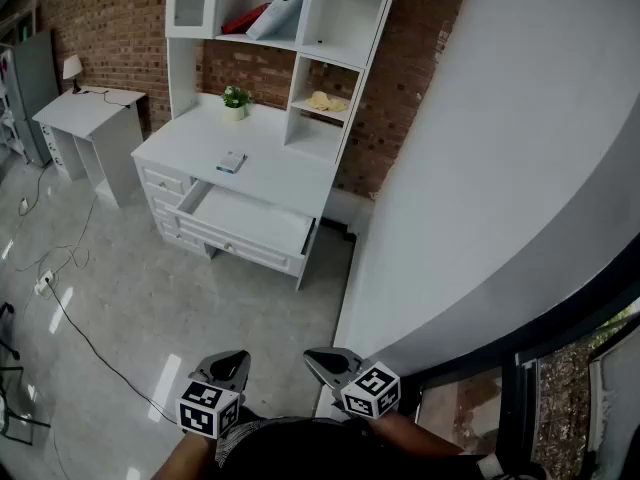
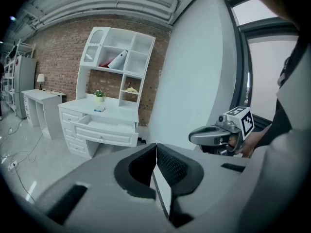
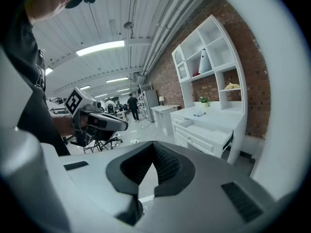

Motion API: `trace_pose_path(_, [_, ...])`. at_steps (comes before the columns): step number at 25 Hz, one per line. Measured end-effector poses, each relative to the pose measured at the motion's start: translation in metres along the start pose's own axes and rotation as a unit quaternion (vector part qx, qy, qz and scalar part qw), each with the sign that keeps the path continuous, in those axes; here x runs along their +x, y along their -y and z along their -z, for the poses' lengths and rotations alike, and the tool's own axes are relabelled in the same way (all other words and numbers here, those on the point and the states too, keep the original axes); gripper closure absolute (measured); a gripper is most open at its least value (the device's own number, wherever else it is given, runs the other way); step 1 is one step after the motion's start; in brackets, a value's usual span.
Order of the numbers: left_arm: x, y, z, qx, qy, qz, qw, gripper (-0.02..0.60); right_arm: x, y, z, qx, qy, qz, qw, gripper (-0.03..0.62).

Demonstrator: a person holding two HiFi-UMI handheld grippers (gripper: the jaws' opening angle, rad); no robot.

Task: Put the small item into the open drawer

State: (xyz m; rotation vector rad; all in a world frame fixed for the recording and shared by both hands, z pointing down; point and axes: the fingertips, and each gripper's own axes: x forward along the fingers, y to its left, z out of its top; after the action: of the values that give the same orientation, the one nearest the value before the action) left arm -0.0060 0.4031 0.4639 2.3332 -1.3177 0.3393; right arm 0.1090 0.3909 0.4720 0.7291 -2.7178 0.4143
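A white counter (image 1: 285, 178) with a shelved hutch (image 1: 318, 138) stands against a brick wall (image 1: 110, 28) on a glossy pale floor (image 1: 150, 308), its drawer (image 1: 250, 223) pulled open at the front. The small item (image 1: 231, 162) lies on the counter top just behind the open drawer, well apart from both grippers. The left gripper (image 1: 236, 360) and the right gripper (image 1: 316, 358) hang close to the person's body, each with its jaws pressed together and nothing between them.
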Motion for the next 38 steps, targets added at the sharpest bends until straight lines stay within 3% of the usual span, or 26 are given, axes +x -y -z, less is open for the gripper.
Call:
trace_pose_path(28, [0.019,-0.006,-0.002,0.005,-0.014,-0.003,0.9999,0.563,0.006,0.022,0.008,0.021,-0.001,0.011,1.0,0.589])
trace_pose_path(38, [0.056,-0.053,-0.018,-0.004,-0.022,0.003,0.9997,0.563,0.049,0.059,-0.007,0.033,-0.01,0.02,0.999,0.589])
